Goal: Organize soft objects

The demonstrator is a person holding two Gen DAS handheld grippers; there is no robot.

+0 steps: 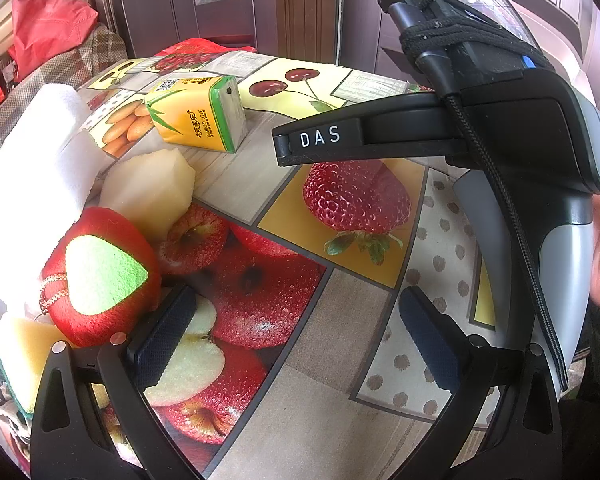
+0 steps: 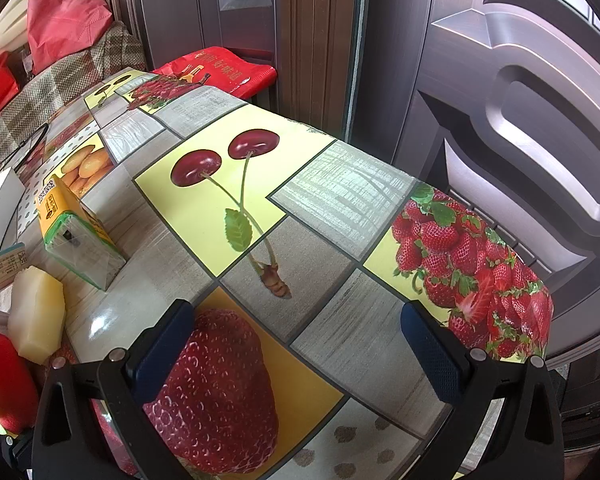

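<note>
In the left wrist view a red plush apple with a green patch (image 1: 100,280) lies at the left, touching my left finger pad (image 1: 162,336). Behind it sit a pale foam block (image 1: 148,192), a rolled white towel (image 1: 36,152) and a yellow tissue pack (image 1: 200,114). A yellow sponge (image 1: 24,352) lies at the lower left. My left gripper (image 1: 300,340) is open and empty over the table. My right gripper (image 2: 300,352) is open and empty; its body (image 1: 500,120) shows at the right of the left wrist view. The right wrist view shows the tissue pack (image 2: 76,232), foam block (image 2: 36,320) and plush apple (image 2: 4,384).
The table wears a fruit-print oilcloth (image 2: 340,208). Its far edge runs along a brown metal door (image 2: 520,100). A red bag (image 2: 220,68) lies beyond the table's far end. A plaid-covered seat (image 2: 60,84) with a pink bag (image 2: 68,12) stands at the back left.
</note>
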